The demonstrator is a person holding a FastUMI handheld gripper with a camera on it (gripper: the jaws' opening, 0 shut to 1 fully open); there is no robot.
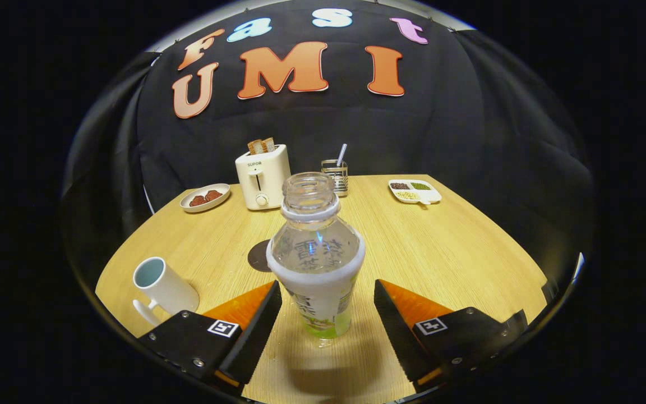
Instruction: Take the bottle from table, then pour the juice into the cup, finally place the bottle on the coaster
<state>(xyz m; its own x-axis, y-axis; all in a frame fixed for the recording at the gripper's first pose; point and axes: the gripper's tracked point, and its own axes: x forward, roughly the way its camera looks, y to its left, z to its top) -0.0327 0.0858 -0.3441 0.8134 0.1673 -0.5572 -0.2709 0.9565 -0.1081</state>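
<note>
- Gripper [327, 306]: fingers spread, flanking the bottle without touching it.
- Bottle [317, 264]: uncapped, upright on the table [441, 252], between the fingers.
- Coaster [258, 256]: just behind the bottle.
- Cup [161, 287]: beside the left finger.

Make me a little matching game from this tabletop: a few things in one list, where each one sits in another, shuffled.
Things:
1. bottle
2. cup
3. coaster
4. toaster

Places:
A. at the table's far side, holding bread slices
B. between the open gripper fingers, upright, cap off
C. just behind the bottle, partly hidden
D. beside the left finger, tilted

Pairs: 1-B, 2-D, 3-C, 4-A
</note>
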